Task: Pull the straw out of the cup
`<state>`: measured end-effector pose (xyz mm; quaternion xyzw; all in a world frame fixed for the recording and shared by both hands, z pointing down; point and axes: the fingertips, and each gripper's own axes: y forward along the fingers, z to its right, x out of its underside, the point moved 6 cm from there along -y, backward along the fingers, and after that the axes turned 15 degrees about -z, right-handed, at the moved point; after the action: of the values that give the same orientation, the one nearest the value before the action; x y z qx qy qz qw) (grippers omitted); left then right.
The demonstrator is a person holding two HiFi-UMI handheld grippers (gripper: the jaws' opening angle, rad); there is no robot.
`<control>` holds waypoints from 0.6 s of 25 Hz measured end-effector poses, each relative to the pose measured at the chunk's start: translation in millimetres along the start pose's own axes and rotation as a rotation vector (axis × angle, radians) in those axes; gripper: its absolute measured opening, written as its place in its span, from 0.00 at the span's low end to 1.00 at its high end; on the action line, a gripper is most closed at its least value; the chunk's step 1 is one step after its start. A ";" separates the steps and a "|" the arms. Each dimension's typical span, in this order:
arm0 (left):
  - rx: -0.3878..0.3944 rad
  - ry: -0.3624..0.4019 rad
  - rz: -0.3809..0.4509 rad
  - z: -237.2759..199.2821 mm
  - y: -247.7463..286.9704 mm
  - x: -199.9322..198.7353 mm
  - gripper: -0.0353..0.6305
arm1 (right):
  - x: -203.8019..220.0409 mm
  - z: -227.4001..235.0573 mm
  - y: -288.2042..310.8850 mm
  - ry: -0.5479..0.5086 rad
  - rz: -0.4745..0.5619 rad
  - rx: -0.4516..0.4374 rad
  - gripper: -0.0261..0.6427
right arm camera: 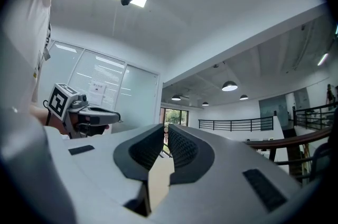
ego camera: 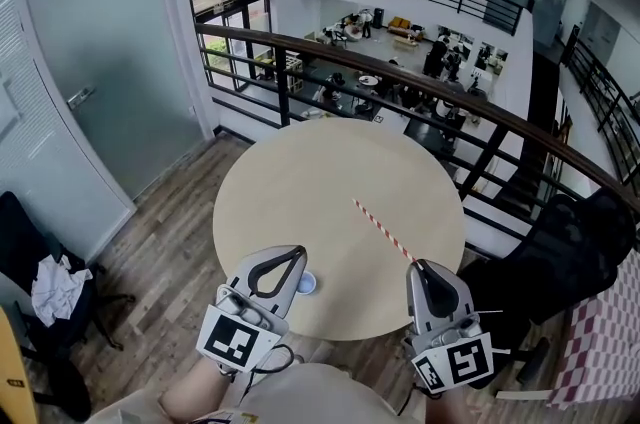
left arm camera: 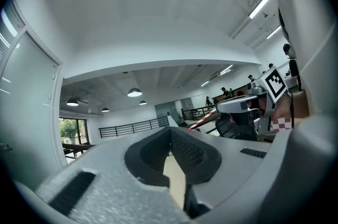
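A red-and-white striped straw (ego camera: pixel 382 230) slants over the round beige table (ego camera: pixel 300 182), clear of the cup. My right gripper (ego camera: pixel 417 264) is shut on its near end, and the straw (right arm camera: pixel 165 130) shows end-on between the jaw tips of that right gripper (right arm camera: pixel 165 133). A small white cup with a blue inside (ego camera: pixel 307 284) stands near the table's front edge, partly hidden by my left gripper (ego camera: pixel 300 253). The left gripper (left arm camera: pixel 170 132) has its jaws together with nothing between them. The left gripper view shows the straw (left arm camera: pixel 203 118) at the right.
A dark railing (ego camera: pixel 420 87) curves behind the table, with a lower floor beyond it. A black chair (ego camera: pixel 560 262) stands at the right and a checkered cloth (ego camera: pixel 600 342) lies near it. At the left is another chair with white cloth (ego camera: pixel 55 287).
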<state>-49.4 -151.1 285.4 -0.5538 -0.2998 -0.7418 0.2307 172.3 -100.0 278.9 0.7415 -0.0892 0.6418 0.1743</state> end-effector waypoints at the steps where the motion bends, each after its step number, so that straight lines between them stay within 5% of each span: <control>1: 0.000 0.005 -0.001 0.3 0.0 -0.4 0.07 | 0.2 -0.3 -0.6 0.006 -0.003 -0.003 0.09; 15: 0.002 0.028 -0.034 4.5 6.7 2.6 0.07 | 3.8 4.2 -12.0 0.041 -0.014 0.007 0.09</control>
<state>-42.5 -152.8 290.1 -0.5380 -0.3067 -0.7529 0.2227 180.9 -90.2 280.4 0.7292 -0.0781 0.6560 0.1783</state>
